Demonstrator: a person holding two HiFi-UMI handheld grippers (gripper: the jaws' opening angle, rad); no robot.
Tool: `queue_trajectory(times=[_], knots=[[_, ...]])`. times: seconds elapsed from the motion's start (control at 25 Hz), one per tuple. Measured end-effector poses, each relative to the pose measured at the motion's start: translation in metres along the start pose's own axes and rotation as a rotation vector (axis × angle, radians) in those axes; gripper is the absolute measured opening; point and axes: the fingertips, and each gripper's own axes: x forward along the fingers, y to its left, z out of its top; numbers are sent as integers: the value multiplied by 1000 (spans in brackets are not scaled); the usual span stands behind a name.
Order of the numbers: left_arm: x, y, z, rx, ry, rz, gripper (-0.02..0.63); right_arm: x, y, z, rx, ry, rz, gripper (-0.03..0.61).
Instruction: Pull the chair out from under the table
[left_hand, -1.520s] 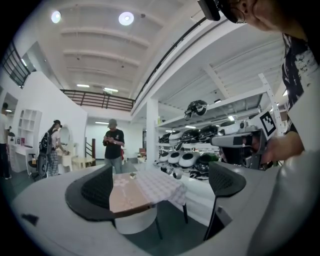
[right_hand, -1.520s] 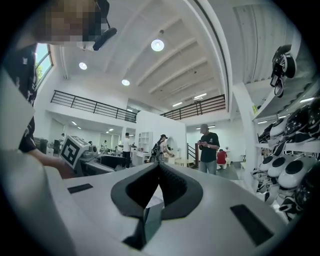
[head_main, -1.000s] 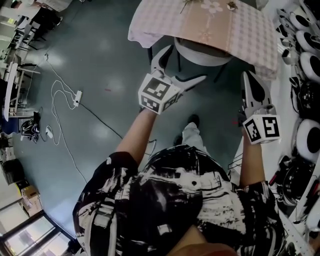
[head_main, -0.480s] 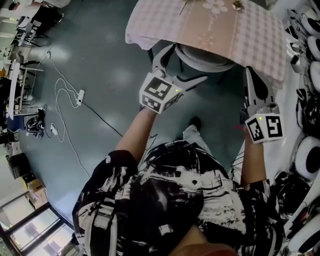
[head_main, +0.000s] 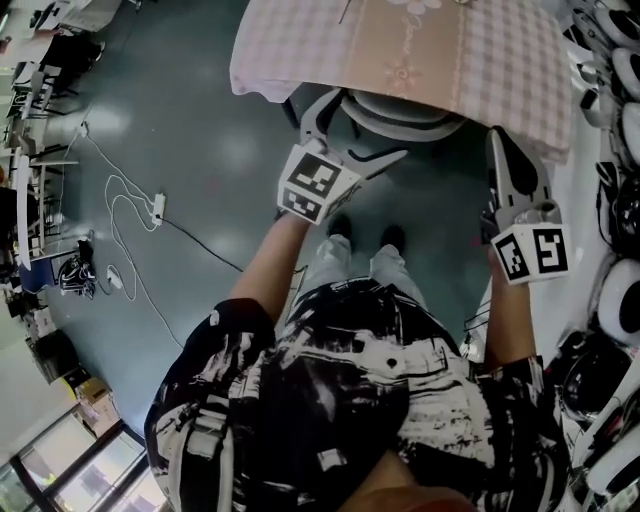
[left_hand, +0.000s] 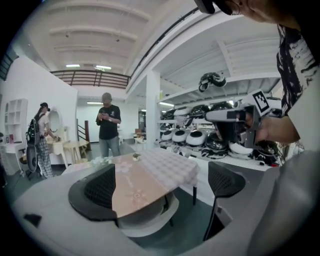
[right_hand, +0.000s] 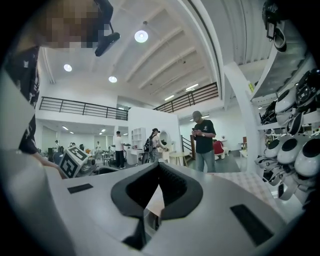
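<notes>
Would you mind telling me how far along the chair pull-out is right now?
Done: nothing; the chair sits tucked under the table. In hand: the left gripper hovers open beside it; the right gripper is shut, empty. Left: grip and pull.

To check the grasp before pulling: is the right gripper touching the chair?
Apart. The head view shows bare floor between the right gripper and the chair; its jaws are shut on nothing.

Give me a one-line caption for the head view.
Person faces a cloth-covered table, open left gripper near the chair tucked beneath; right gripper shut alongside.
</notes>
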Motion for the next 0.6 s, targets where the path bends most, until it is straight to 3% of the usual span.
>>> queue_trajectory(times=[0.12, 0.48, 0.6], knots=[[19, -1, -31, 107, 103, -55, 569, 4, -5, -5, 3, 19, -51, -2], [104, -23, -173, 698, 495, -300, 568, 13, -6, -37, 19, 87, -140, -2], [131, -28, -222, 824, 594, -377, 568, 8, -5, -50, 31, 115, -167, -2]])
